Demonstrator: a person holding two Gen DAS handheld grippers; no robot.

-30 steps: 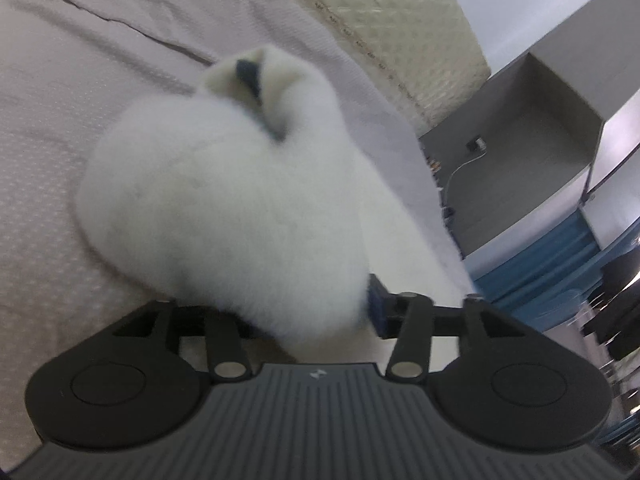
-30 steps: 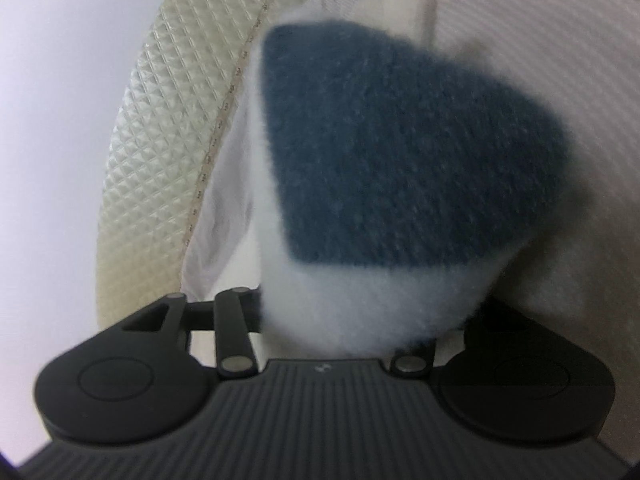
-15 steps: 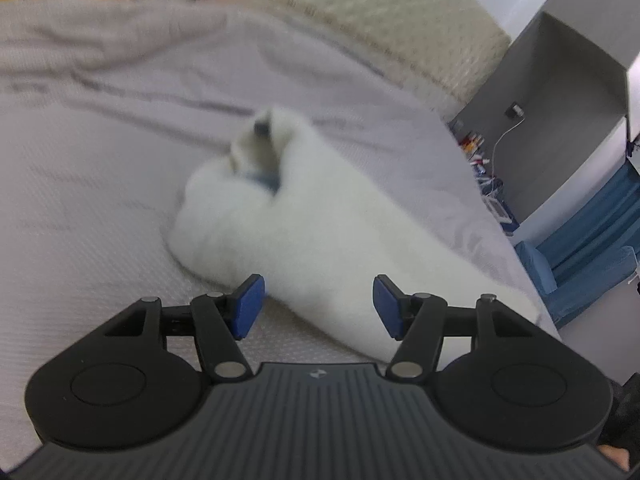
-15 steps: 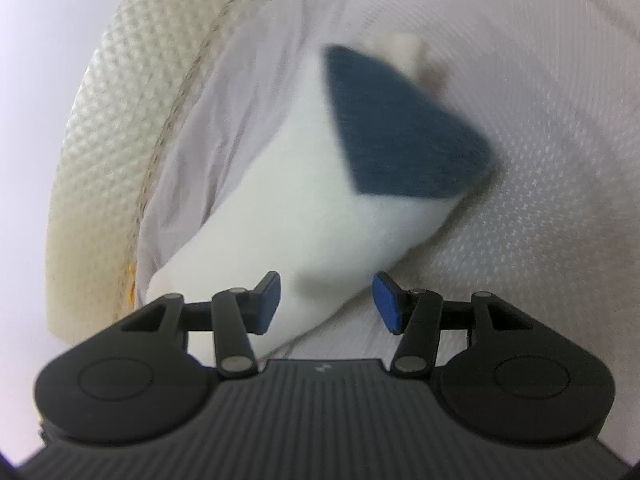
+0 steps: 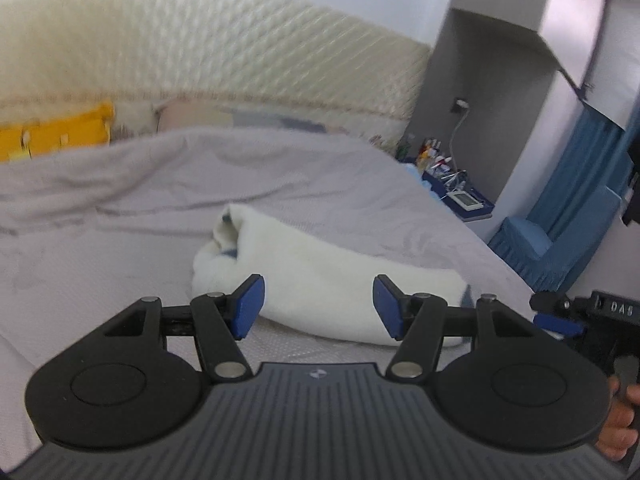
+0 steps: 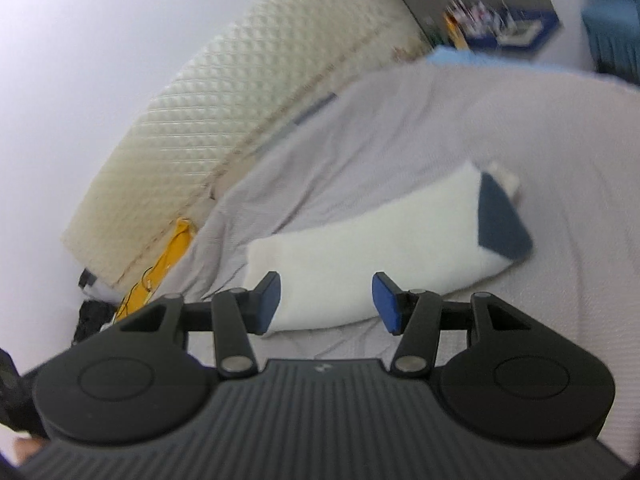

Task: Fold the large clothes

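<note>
Motion blur smears the cream quilted headboard (image 5: pixel 224 44). The white fleece garment (image 6: pixel 384 244), folded long with 1 navy patch (image 6: pixel 500 220), lies on the grey bedspread (image 5: pixel 100 208). The left gripper (image 5: pixel 318 306) and the right gripper (image 6: pixel 326 302) gape, holding nothing.

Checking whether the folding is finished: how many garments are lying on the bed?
1: a white fleecy garment with a dark blue patch, folded in the middle of the grey bed cover. Others could lie outside both views.

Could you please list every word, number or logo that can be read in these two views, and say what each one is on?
"DAS": white letters on the black device at the right edge of the left wrist view.
Small emblem on the left gripper body: a logo, no readable letters.
Bottles and screen on the bedside shelf: too blurred to read.
</note>
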